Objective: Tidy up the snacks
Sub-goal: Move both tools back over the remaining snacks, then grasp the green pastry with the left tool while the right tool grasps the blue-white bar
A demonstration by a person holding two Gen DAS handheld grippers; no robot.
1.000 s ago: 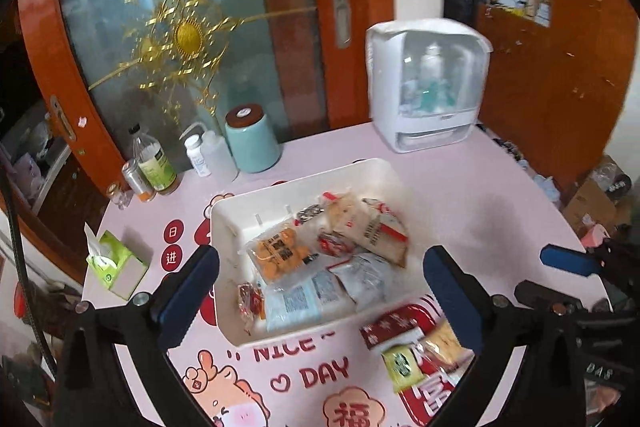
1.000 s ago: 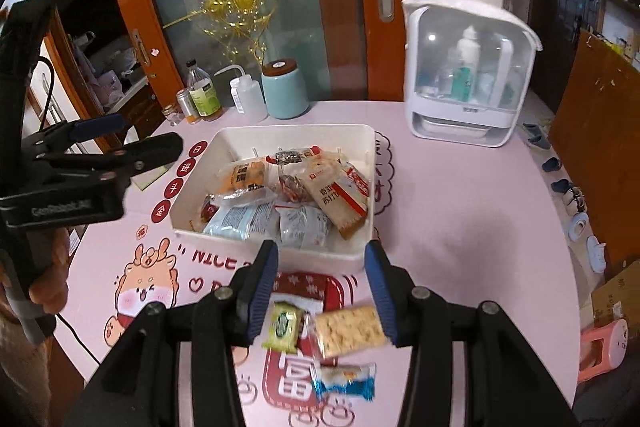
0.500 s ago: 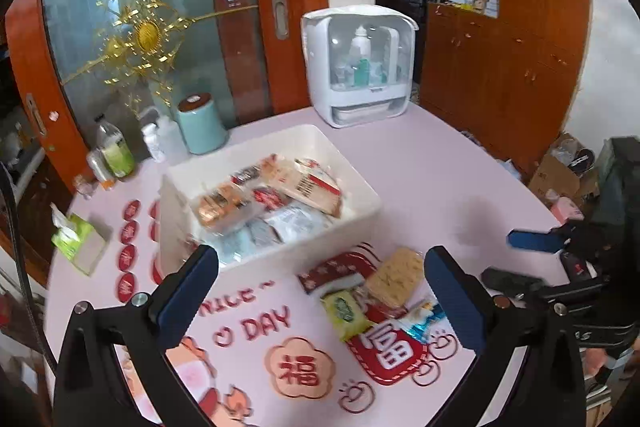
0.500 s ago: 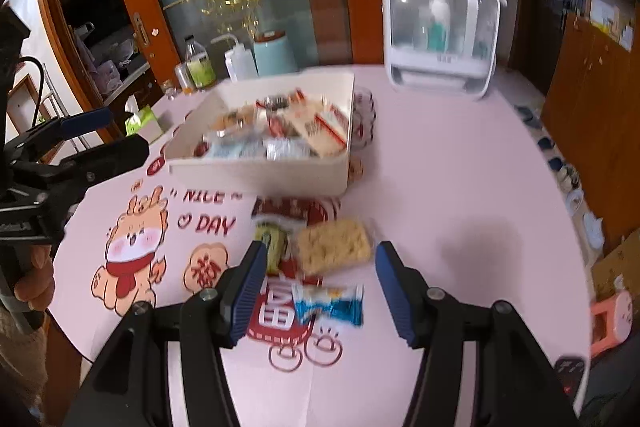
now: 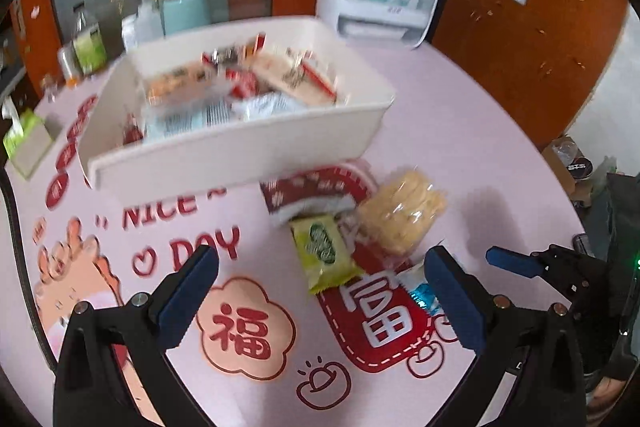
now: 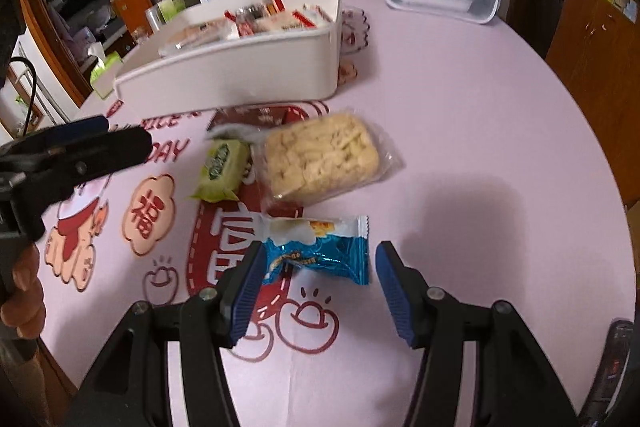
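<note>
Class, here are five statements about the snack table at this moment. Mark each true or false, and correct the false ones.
1. The white bin already holds several snack packets. True.
2. The blue packet lies between the right tool's open jaws. True.
3. The left tool is clamped on the green packet. False: its jaws stand wide open and hold nothing.
4. The clear-wrapped cracker pack lies inside the bin. False: it lies on the pink table in front of the bin.
5. The green packet lies beside the cracker pack. True.
</note>
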